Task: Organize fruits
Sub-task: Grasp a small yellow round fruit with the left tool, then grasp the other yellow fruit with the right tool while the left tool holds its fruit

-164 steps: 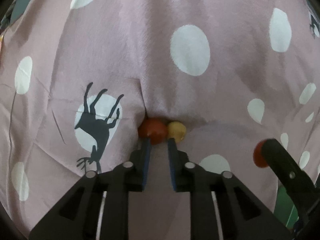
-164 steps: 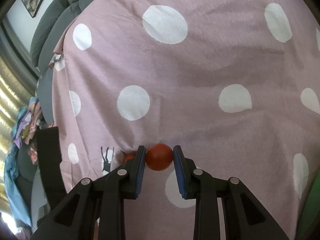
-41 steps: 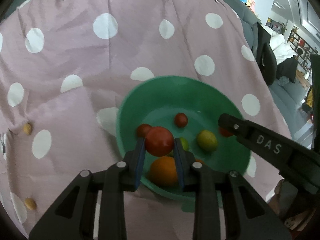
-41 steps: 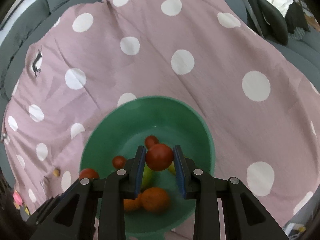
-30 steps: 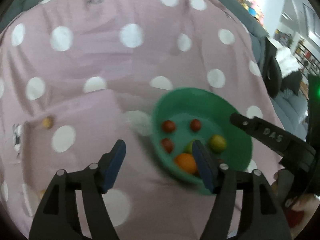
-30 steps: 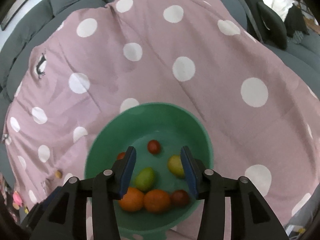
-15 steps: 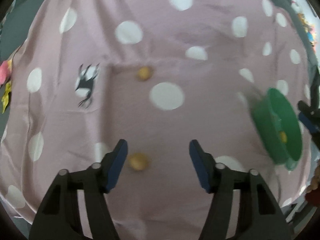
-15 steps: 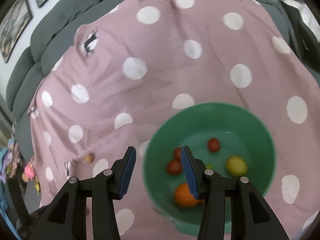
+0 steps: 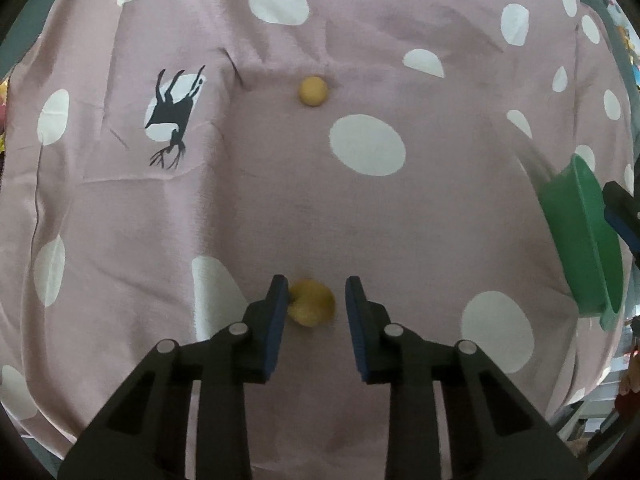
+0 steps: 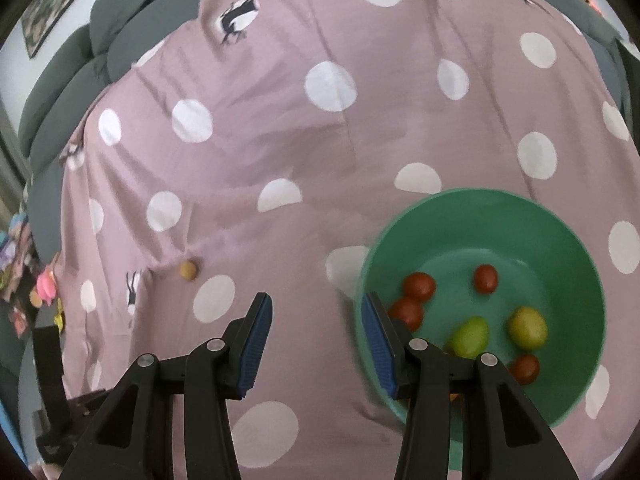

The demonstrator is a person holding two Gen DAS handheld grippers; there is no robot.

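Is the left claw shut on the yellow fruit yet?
No, open: the left claw straddles the yellow fruit, with a gap at its right finger.

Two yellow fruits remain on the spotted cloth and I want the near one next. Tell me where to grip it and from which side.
Grip the near yellow fruit across its widest middle, coming straight down from above. It is small and roundish and rests on the soft cloth, already between the open left tongs but nearer one finger. Centring it first would likely keep it from rolling.

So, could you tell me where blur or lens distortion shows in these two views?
Left wrist view: the green bowl smears at the right edge, and the near yellow fruit looks soft. Right wrist view: the bowl's left rim is slightly blurred, and fisheye curvature bends the dotted cloth.
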